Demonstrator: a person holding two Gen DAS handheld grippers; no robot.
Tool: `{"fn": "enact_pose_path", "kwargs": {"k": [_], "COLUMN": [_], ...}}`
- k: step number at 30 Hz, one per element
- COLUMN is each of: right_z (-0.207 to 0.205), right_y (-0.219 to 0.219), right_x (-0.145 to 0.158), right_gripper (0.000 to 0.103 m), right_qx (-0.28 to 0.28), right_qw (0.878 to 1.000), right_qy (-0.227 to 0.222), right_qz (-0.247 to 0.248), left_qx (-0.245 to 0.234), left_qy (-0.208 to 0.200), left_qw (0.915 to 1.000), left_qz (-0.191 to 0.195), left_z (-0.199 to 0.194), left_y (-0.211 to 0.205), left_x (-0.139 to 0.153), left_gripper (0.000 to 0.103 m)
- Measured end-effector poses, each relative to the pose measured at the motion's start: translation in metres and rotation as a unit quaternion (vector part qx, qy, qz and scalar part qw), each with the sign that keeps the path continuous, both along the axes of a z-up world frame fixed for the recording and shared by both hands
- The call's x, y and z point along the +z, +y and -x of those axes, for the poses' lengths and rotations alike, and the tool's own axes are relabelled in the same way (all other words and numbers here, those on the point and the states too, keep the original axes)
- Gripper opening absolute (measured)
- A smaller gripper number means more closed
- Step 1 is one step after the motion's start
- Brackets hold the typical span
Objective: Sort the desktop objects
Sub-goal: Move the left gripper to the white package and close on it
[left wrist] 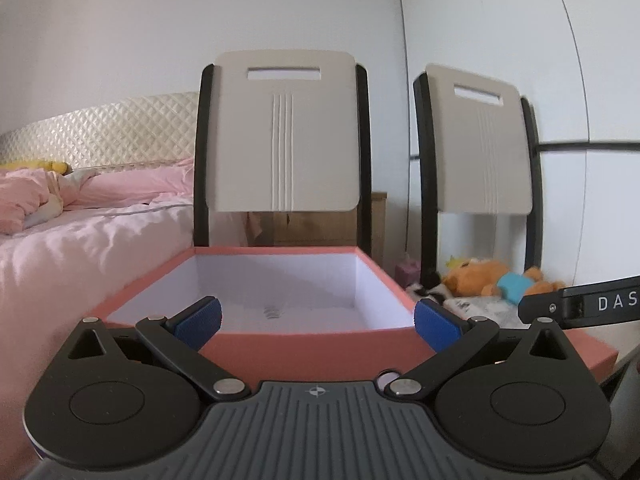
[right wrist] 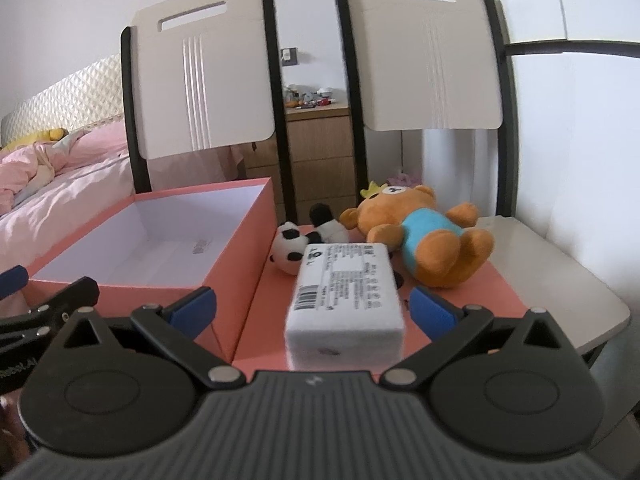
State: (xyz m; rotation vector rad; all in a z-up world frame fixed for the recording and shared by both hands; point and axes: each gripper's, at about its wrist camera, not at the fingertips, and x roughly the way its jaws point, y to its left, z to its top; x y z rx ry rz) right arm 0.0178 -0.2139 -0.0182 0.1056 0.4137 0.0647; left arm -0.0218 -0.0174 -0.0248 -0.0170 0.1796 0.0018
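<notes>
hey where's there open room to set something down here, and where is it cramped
Freest is inside the pink box: its white floor is bare wall to wall. Crowded is the pink lid beside it, where the tissue pack, panda toy and bear toy bunch together; only its near-left strip along the box wall lies bare.

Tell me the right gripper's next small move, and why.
Probably ease the right gripper forward and close on the white packet: its jaws are open either side of it, and the pink box alongside looks empty.

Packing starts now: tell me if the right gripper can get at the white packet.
Probably yes: the right gripper is open, and the white packet lies between its fingers with nothing in front.
</notes>
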Motion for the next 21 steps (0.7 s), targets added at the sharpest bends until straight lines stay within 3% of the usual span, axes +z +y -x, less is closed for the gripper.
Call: {"fn": "enact_pose_path", "kwargs": {"k": [4,11,21], "right_z": [0.011,0.033,0.057], "right_y": [-0.012,-0.044,-0.085], "right_x": [0.003,0.007,0.009], "right_gripper": [0.103,0.103,0.103], "right_qx": [-0.005,-0.020,-0.030], "right_qw": [1.000,1.000,0.999], "right_qy": [-0.007,-0.017,-0.024], "right_qz": [0.002,-0.007,-0.014], "left_qx": [-0.030,-0.060,-0.077], "left_qy": [0.027,0.034,-0.018], "left_qw": [0.9986,0.9971,0.9950], "left_qz": [0.032,-0.033,-0.061], "left_z": [0.003,0.009,-0.010], "left_y": [-0.016,-0.066,-0.145], "left_x": [-0.011,-0.040,-0.065], "left_gripper": [0.103,0.103,0.103]}}
